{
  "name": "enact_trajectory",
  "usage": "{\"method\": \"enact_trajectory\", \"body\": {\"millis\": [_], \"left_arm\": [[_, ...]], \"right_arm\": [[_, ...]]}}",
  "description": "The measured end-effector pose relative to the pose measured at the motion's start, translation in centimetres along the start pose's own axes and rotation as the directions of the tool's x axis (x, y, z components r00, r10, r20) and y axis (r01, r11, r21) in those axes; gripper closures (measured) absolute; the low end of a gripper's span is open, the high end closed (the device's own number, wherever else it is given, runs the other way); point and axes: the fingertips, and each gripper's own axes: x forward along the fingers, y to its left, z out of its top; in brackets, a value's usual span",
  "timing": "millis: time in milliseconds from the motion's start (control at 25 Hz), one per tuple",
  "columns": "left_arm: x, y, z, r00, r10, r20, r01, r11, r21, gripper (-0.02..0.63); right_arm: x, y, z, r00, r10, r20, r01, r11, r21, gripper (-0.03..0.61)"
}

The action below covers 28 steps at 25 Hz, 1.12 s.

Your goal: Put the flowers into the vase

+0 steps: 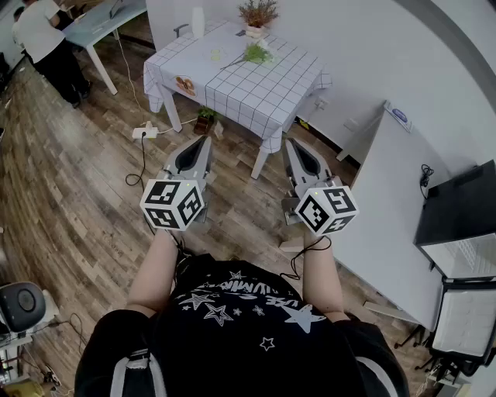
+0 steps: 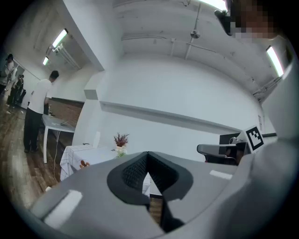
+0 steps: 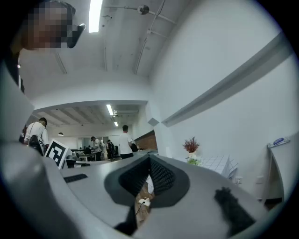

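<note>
Black star-print shirt point(image 1: 232, 310) and two bare forearms, closest to the lens. Left tool point(image 1: 204, 143): held level over the wood floor point(image 1: 85, 194), jaws together, nothing between them; the left gripper view shows the ribbed pads meeting at the tip. Right tool point(image 1: 291, 146): likewise level, jaws together and empty, as the right gripper view confirms. Desk point(image 1: 248, 89): checked white cloth, standing against the wall, well apart from both tools and ahead of them. Flowers point(image 1: 256, 53): one green bunch, lying flat on the desk near its far edge. Vase point(image 1: 255, 32): small and pale, just beyond the green bunch, upright, already carrying a reddish dried spray; whether bunch and vase touch cannot be told at this size. White cylinder point(image 1: 198, 22): upright at the far left corner of the desk, purpose unclear. Potted plant point(image 1: 205, 118): small, on the floor under the desk. Power strip point(image 1: 146, 132): on the floor, with a cable trailing toward the tools. Person point(image 1: 43, 39): at a second desk, far left, not involved. Progress: judged not begun; the green bunch is untouched and out of the vase. Approach, grasp, lift and insertion all remain.
</note>
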Motion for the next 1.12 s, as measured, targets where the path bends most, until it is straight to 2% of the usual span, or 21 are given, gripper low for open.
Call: {"method": "enact_trajectory", "body": {"millis": [200,520,800,880,1040,1120], "left_arm": [[0.1,-0.3,0.3,1.0,0.005,0.004,-0.005,1.0,0.012,0.606],[0.8,-1.3,0.3,1.0,0.0,0.0,0.0,1.0,0.019,0.606],[-0.2,-1.6,0.4,1.0,0.023,0.0,-0.023,1.0,-0.002,0.606],[-0.7,-1.5,0.2,0.999,0.038,-0.001,-0.038,0.999,0.004,0.606],[-1.7,-0.4,0.0,0.998,0.059,0.0,-0.059,0.998,0.009,0.606],[-1.7,0.5,0.0,0.997,0.074,-0.002,-0.074,0.997,0.003,0.606]], "right_arm": [[-0.3,0.0,0.0,1.0,0.019,0.003,-0.019,1.0,0.022,0.568],[-1.3,-1.6,0.1,1.0,0.006,0.002,-0.006,0.999,0.032,0.568],[-1.8,-2.4,-0.6,1.0,0.011,-0.013,-0.01,0.998,0.064,0.568],[-1.8,-2.8,-0.6,1.0,0.002,0.015,-0.003,0.997,0.083,0.568],[-1.9,-3.0,0.7,0.985,0.016,0.172,-0.047,0.983,0.178,0.566],[-1.5,-3.0,0.5,0.985,0.024,0.17,-0.056,0.981,0.186,0.566]]}}
